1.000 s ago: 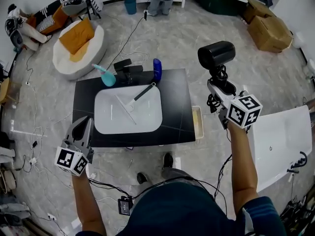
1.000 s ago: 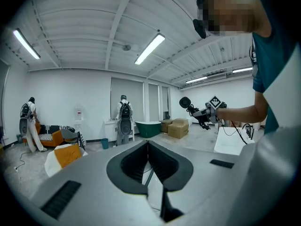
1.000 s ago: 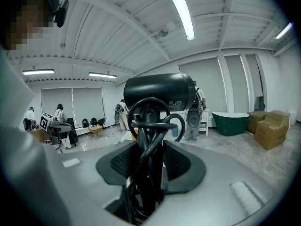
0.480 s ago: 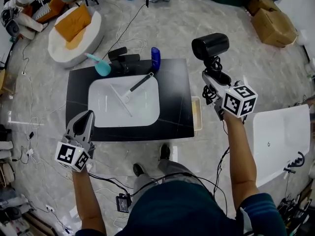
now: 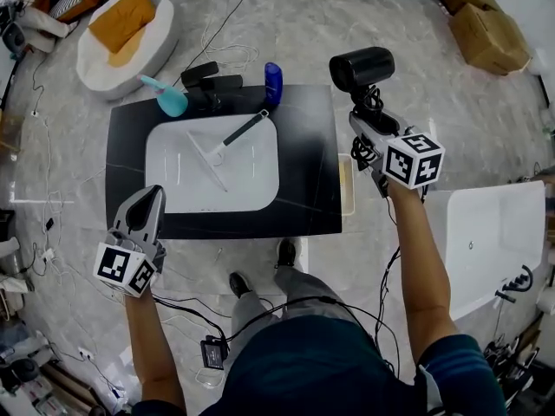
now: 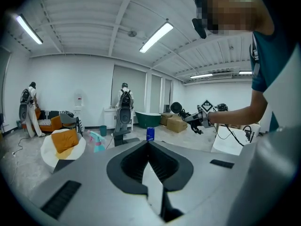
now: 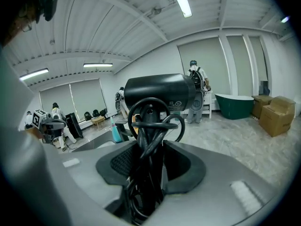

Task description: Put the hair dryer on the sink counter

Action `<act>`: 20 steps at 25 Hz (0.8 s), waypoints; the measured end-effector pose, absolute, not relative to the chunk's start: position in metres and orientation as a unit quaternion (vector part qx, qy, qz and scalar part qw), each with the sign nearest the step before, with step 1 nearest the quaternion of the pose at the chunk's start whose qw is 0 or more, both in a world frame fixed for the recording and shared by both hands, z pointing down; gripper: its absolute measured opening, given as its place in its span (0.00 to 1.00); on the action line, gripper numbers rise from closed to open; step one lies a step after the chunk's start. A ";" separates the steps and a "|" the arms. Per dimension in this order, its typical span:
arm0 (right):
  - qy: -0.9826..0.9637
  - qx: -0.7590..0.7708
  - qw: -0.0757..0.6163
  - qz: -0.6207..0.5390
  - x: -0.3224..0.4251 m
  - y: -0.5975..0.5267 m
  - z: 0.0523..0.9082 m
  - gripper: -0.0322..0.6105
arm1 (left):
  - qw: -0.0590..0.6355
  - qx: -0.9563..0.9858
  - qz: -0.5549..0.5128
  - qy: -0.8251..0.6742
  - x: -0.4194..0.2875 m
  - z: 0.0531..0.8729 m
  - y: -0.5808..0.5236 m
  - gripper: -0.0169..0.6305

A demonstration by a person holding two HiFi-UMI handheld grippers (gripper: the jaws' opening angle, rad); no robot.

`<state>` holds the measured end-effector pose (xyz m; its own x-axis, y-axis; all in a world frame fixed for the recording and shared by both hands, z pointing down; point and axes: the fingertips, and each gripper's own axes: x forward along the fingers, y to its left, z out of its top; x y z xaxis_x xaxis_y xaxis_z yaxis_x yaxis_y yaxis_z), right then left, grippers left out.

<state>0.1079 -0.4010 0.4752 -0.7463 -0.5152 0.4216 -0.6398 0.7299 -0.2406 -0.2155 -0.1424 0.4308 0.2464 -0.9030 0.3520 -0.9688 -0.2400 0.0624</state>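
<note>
The black hair dryer (image 5: 361,68) hangs in the air just past the right end of the black sink counter (image 5: 308,185). My right gripper (image 5: 371,121) is shut on its handle and coiled cord. In the right gripper view the dryer's barrel (image 7: 159,92) sits crosswise above the jaws, with the cord looped between them. My left gripper (image 5: 146,208) hovers at the counter's front left corner, its jaws pressed together and empty (image 6: 149,161). A white basin (image 5: 212,163) is set into the counter.
In the basin lies a scraper with a dark handle (image 5: 238,134). At the counter's back edge stand a teal spray bottle (image 5: 165,96), a black faucet (image 5: 211,81) and a blue bottle (image 5: 273,81). A white round cushion seat (image 5: 117,40), cardboard boxes (image 5: 486,29) and floor cables surround it.
The right gripper with the hair dryer has shifted left and farther away, closer to the counter's right end. The left gripper stays shut at the front left corner.
</note>
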 end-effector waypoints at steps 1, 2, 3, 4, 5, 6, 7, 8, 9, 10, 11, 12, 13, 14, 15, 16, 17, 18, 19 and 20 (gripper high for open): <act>-0.914 0.314 0.169 0.191 0.107 -0.402 0.482 0.32 | 0.137 0.778 0.123 -0.601 -0.215 0.434 -0.144 0.03; -0.913 0.313 0.173 0.193 0.105 -0.404 0.488 0.32 | 0.139 0.778 0.123 -0.601 -0.214 0.437 -0.145 0.03; -0.913 0.312 0.177 0.196 0.104 -0.405 0.494 0.32 | 0.141 0.778 0.123 -0.600 -0.214 0.440 -0.146 0.03; -0.912 0.311 0.180 0.198 0.103 -0.406 0.500 0.32 | 0.143 0.777 0.122 -0.600 -0.213 0.443 -0.147 0.03; -0.911 0.310 0.184 0.200 0.102 -0.407 0.505 0.32 | 0.145 0.777 0.122 -0.600 -0.213 0.446 -0.148 0.03; -0.910 0.309 0.187 0.202 0.101 -0.408 0.511 0.32 | 0.148 0.777 0.122 -0.600 -0.212 0.448 -0.149 0.03; -0.909 0.308 0.191 0.203 0.100 -0.409 0.517 0.32 | 0.150 0.777 0.122 -0.599 -0.212 0.452 -0.150 0.03; -0.909 0.307 0.195 0.205 0.099 -0.410 0.523 0.32 | 0.152 0.777 0.122 -0.598 -0.211 0.455 -0.151 0.03; -0.908 0.306 0.199 0.207 0.097 -0.411 0.529 0.32 | 0.154 0.777 0.122 -0.598 -0.211 0.458 -0.152 0.03; -0.907 0.305 0.203 0.209 0.096 -0.412 0.535 0.32 | 0.157 0.777 0.122 -0.597 -0.211 0.461 -0.153 0.03; -0.906 0.304 0.207 0.211 0.096 -0.412 0.540 0.32 | 0.159 0.777 0.121 -0.597 -0.210 0.464 -0.154 0.03; -0.905 0.303 0.211 0.212 0.095 -0.412 0.546 0.32 | 0.161 0.776 0.121 -0.597 -0.209 0.467 -0.154 0.03; -0.904 0.302 0.215 0.213 0.094 -0.413 0.552 0.32 | 0.163 0.776 0.121 -0.597 -0.209 0.470 -0.154 0.03; -0.903 0.301 0.219 0.215 0.094 -0.413 0.557 0.32 | 0.165 0.776 0.120 -0.597 -0.208 0.472 -0.154 0.03; -0.902 0.300 0.223 0.216 0.093 -0.413 0.562 0.32 | 0.167 0.776 0.120 -0.597 -0.207 0.475 -0.154 0.03; -0.901 0.299 0.227 0.217 0.092 -0.414 0.568 0.32 | 0.168 0.776 0.120 -0.596 -0.207 0.477 -0.155 0.03; -0.900 0.298 0.231 0.218 0.091 -0.414 0.573 0.32 | 0.170 0.776 0.120 -0.596 -0.207 0.480 -0.155 0.03; -0.899 0.297 0.235 0.220 0.091 -0.414 0.579 0.32 | 0.172 0.776 0.120 -0.595 -0.206 0.483 -0.155 0.03; -0.898 0.296 0.239 0.222 0.090 -0.414 0.585 0.32 | 0.174 0.775 0.120 -0.595 -0.206 0.486 -0.156 0.03; -0.896 0.295 0.243 0.224 0.089 -0.414 0.590 0.32 | 0.176 0.775 0.121 -0.595 -0.206 0.489 -0.156 0.03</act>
<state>0.0895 -0.4142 0.5903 -0.7077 -0.4196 0.5684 -0.6380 0.7252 -0.2589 -0.2058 -0.1556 0.4885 0.2634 -0.8793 0.3968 -0.9644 -0.2303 0.1299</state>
